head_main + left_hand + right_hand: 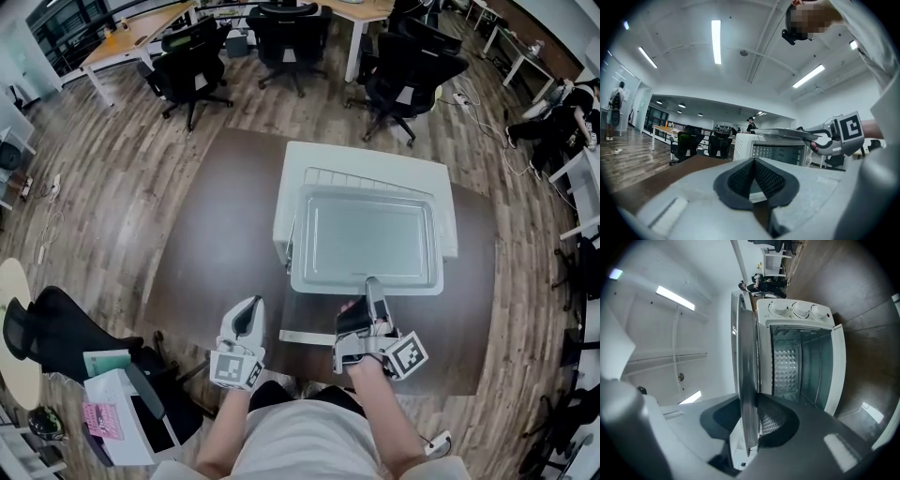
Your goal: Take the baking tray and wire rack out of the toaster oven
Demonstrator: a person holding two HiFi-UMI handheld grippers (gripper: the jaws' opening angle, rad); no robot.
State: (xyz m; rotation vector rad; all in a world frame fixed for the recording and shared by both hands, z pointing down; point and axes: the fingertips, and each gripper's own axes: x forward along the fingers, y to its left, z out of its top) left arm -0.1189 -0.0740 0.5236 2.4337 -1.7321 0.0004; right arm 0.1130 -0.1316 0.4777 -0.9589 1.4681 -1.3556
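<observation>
Baking tray [366, 239] is out of the toaster oven [375, 159], held level above its top and its open front. Right gripper [373, 287] is clamped on the middle of the tray's near rim. The tray is a shallow rectangular metal pan, dull grey, with rounded corners and a raised lip. Wire rack [370, 180]: thin parallel bars show past the tray's far edge over the oven top; can't tell whether it rests on the oven or hangs under the tray. The oven is a white box. Its glass door [314, 314] is dropped flat toward the person, the cavity is empty with an embossed metal back wall [785, 366], and three round knobs [794, 309] sit on the front panel. Left gripper [247, 317] hovers near-left of the door, jaws together on nothing, mesh-textured dark pads. Nothing stands between the grippers and the oven. The table [216, 234] is dark brown and smooth. Black office chairs [192, 70] stand beyond it on a wood-plank floor [122, 178].
</observation>
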